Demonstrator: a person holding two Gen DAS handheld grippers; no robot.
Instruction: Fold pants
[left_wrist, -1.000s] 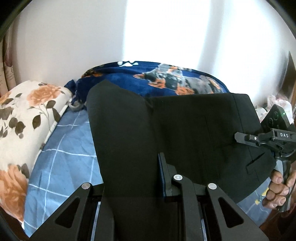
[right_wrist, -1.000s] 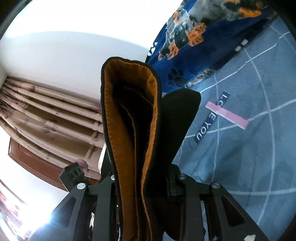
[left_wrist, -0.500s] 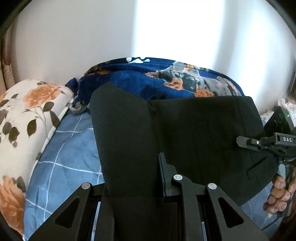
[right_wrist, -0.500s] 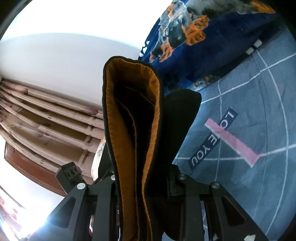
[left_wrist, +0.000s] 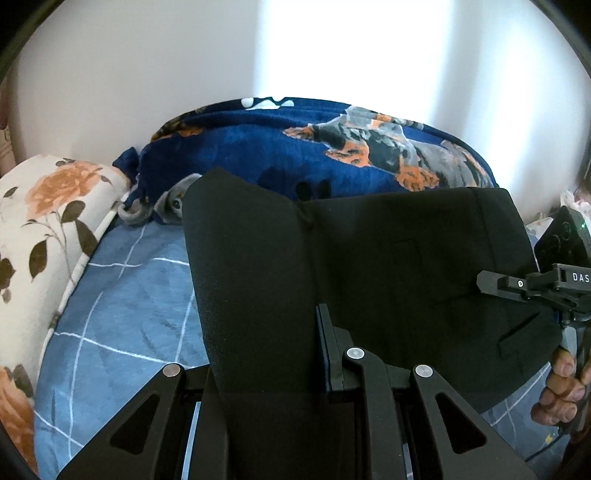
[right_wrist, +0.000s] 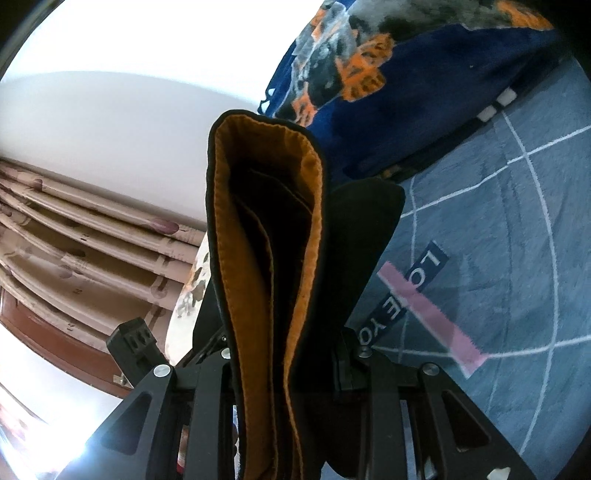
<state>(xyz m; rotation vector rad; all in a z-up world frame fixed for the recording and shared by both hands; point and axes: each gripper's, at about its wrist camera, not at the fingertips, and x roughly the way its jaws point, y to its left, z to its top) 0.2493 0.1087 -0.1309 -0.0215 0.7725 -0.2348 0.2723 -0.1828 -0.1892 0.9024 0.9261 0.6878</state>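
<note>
While you held the black pants up over the bed, both tools were clamped on the fabric. Your left tool had its jaws drawn narrow on one part of the garment, and the cloth rose out of them as a flat black panel that spread away toward the far side of the bed. Your right tool showed at the right edge of the left wrist view, gripping the opposite end of the same panel, with your hand wrapped around its handle below. From the right wrist view, the right tool was closed on a thick bunch of layers, black outside with an orange lining showing along the folded edges, standing upright between the jaws. The pants hung stretched between the two tools above the blue checked sheet; whether any part touched the sheet could not be told. A dark blue blanket with dog prints lay bunched along the far edge of the bed against the white wall. A floral pillow sat at the left end of the bed. Pleated curtains showed beyond the pants in the right wrist view.
</note>
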